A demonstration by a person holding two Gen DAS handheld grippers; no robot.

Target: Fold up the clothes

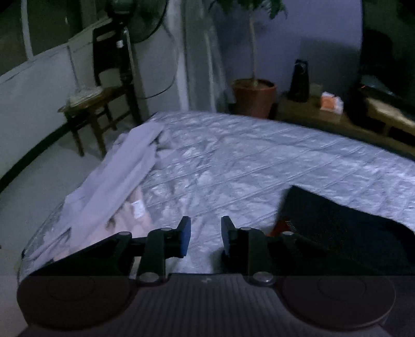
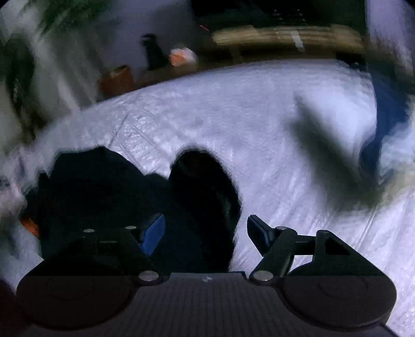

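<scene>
Home bedroom: quilted bed, potted plant, standing fan.

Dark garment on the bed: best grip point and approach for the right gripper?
Pinch the rounded lobe of the dark garment at its free right edge, coming down from above and the right. That edge lies flat on the bare bed cover, and the right gripper, jaws open, hangs just short of it.

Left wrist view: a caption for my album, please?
Open left gripper above a quilted grey bedspread, lilac garment left, black garment right.

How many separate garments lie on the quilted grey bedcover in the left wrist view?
2: a pale lilac garment along the left edge, a black garment near right. Others may be hidden.
</scene>
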